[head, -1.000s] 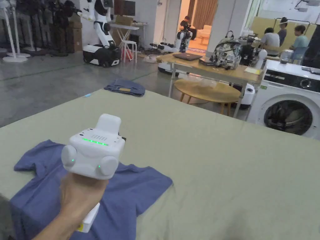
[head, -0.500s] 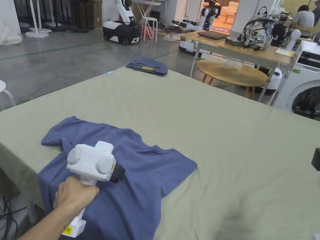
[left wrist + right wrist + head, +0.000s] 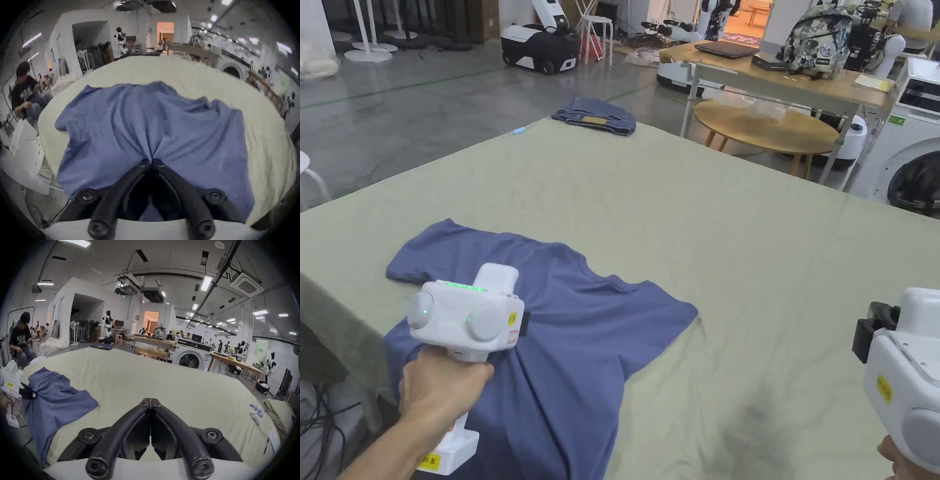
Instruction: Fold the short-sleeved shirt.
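At the tips of the left tool (image 3: 151, 160), pinched between both closed jaws: a small bunch of the blue short-sleeved shirt (image 3: 178, 123), with creases fanning away from the pinch. Ahead of that tool, spread out on the pale green tabletop (image 3: 706, 206), with the collar farthest from the tips, a sleeve out to either side, and the hem end nearest, draped over the tabletop's edge below the tool. Front up or back up: cannot tell. Rumpled through the body, flatter toward the sleeves.

Off to the left tool's right, well apart from the cloth, hovering above bare tabletop: the right tool (image 3: 150, 402), jaws closed tip to tip and holding nothing. Far beyond both tools, at the opposite corner, a folded pile of denim (image 3: 594, 115), no part of this job.

Judged as an early step: laying out and straightening, with no fold made yet and only one tool engaged.

For the next move, probably: draw the cloth taut from the pinch so the creases run out. Open the right tool wide and bring it across to the shirt edge nearest it, low enough to catch the cloth without the cover beneath. Grip with both before lifting one side over toward the middle, keeping the hem end from sliding farther off the edge.
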Action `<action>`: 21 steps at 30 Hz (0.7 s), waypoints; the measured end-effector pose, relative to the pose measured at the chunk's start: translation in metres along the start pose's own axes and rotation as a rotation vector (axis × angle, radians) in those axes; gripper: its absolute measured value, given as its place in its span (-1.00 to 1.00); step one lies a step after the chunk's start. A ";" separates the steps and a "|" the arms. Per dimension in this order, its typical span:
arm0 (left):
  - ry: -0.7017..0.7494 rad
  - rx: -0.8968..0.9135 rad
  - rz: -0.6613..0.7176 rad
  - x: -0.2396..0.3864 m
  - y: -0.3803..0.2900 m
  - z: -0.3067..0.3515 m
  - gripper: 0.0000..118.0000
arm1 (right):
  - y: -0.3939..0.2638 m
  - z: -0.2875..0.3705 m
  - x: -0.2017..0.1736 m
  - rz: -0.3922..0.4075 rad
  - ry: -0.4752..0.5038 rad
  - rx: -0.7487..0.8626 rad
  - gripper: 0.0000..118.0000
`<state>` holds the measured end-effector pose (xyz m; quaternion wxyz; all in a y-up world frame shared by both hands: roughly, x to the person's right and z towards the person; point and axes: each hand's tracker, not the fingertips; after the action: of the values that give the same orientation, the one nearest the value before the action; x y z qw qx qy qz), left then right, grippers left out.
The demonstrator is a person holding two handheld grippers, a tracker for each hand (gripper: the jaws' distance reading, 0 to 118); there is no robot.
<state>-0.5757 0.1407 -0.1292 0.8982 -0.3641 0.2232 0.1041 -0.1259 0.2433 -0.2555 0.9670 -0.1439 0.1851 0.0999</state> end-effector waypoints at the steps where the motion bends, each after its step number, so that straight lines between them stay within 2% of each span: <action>1: -0.005 0.040 0.002 -0.001 0.007 0.011 -1.00 | -0.002 -0.002 0.003 -0.008 0.001 -0.001 -1.00; 4: -0.092 0.104 0.069 0.001 0.031 0.038 -1.00 | 0.003 -0.002 0.011 -0.035 -0.007 0.003 -1.00; 6: -0.086 0.160 -0.038 0.022 0.046 0.063 -1.00 | 0.009 0.002 0.018 -0.049 -0.019 0.010 -1.00; 8: -0.145 0.199 -0.023 0.036 0.061 0.079 -1.00 | 0.016 0.006 0.026 -0.054 -0.024 0.027 -1.00; 11: -0.207 0.262 -0.074 0.075 0.089 0.100 -1.00 | 0.028 0.011 0.044 -0.044 -0.068 0.056 -1.00; 17: -0.317 0.411 -0.189 0.191 0.144 0.150 -1.00 | 0.056 0.036 0.100 -0.075 -0.171 0.125 -1.00; 21: -0.397 0.447 -0.265 0.275 0.162 0.152 -1.00 | 0.070 0.056 0.146 -0.077 -0.244 0.164 -1.00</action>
<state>-0.3414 0.3692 -0.2620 0.9876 -0.1564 0.0116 0.0037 0.0083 0.3473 -0.2791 0.9939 -0.0583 0.0680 0.0642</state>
